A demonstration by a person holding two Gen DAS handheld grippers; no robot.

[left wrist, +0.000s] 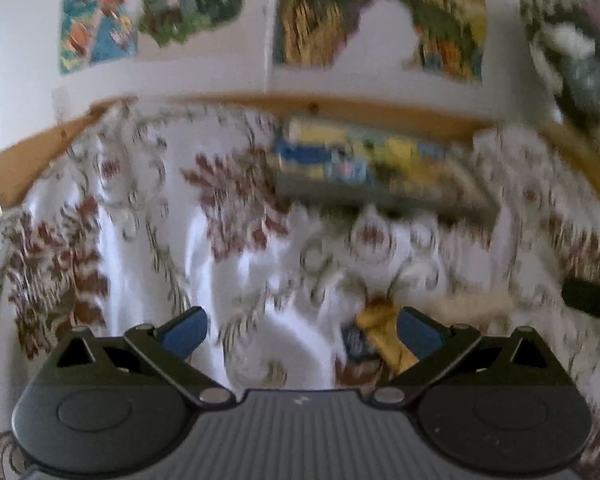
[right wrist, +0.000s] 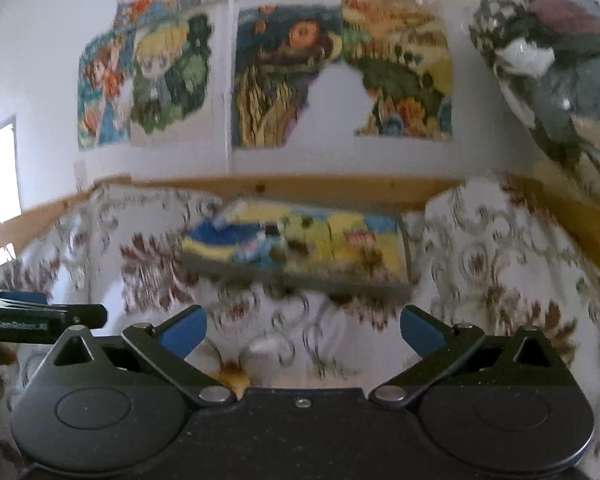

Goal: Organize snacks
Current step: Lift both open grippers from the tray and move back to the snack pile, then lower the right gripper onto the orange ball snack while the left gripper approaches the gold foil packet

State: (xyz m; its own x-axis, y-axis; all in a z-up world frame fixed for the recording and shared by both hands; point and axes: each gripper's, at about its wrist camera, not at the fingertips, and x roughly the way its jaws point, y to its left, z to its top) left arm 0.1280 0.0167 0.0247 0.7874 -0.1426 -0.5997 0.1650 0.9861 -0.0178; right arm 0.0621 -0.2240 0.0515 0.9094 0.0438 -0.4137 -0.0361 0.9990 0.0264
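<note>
A floral sheet [left wrist: 148,248] covers the bed, bounded by a wooden rail [right wrist: 300,190] under torn wall posters [right wrist: 284,76]. A dark tray [right wrist: 300,282] of blurred yellow-blue snack packs [right wrist: 292,240] lies far-centre, long axis left-right, nothing seen in the way. A yellow snack packet [left wrist: 382,334] is seen just by the left gripper [left wrist: 302,334], jaws wide and empty; right gripper [right wrist: 303,334] likewise spread, empty.
</note>
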